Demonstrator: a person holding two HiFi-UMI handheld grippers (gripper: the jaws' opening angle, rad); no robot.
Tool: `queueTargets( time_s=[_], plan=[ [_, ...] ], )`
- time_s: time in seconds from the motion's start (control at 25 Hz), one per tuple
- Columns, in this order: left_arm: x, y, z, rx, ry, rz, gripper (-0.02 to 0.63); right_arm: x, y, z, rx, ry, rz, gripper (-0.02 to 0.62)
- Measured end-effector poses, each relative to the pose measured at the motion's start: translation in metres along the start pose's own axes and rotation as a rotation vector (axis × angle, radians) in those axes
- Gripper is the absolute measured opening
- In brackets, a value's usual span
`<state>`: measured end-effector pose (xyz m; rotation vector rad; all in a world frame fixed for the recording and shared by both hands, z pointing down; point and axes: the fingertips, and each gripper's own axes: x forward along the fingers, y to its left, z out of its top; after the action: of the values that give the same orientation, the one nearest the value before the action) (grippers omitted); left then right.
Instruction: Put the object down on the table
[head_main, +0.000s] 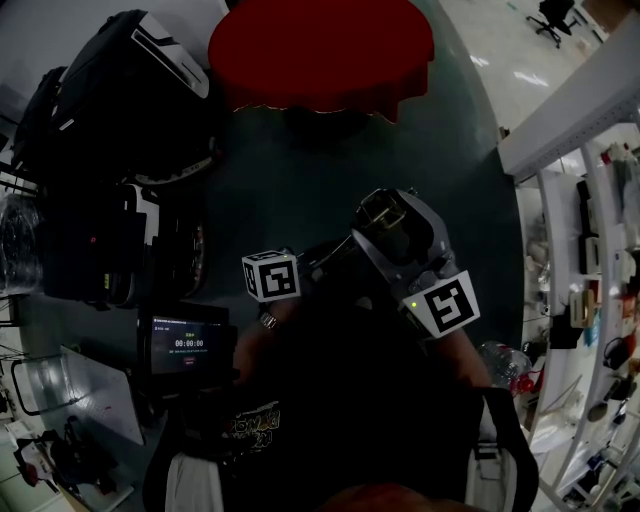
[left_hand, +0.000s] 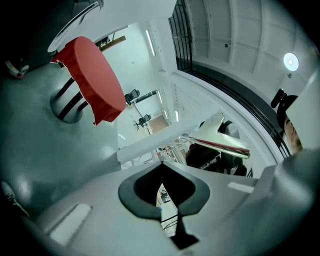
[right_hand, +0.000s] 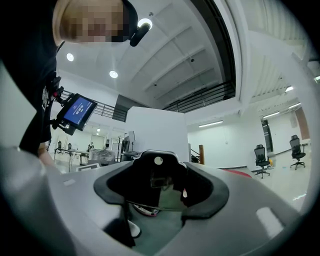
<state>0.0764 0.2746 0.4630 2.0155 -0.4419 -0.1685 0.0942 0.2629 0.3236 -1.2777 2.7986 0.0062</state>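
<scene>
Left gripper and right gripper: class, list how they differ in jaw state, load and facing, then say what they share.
1. The left gripper has its jaws together; the right gripper has its jaws wide apart.
2. The left gripper is empty; the right gripper holds a dark object.
3. The left gripper faces the red table; the right gripper faces the ceiling.
Shared: each carries a marker cube.

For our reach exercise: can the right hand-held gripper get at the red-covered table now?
Likely yes after a step: only floor separates the right hand-held gripper from the red-covered table.
</scene>
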Motion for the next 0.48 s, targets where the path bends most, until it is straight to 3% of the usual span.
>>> queueTargets(
  time_s=[0.48],
  plan=[
    [0.022,-0.001,-0.004,-0.004,0.017,0.019,0.014,-0.007,-0.029,-0.012,0.189,-0.020,0.060,0.299]
  ],
)
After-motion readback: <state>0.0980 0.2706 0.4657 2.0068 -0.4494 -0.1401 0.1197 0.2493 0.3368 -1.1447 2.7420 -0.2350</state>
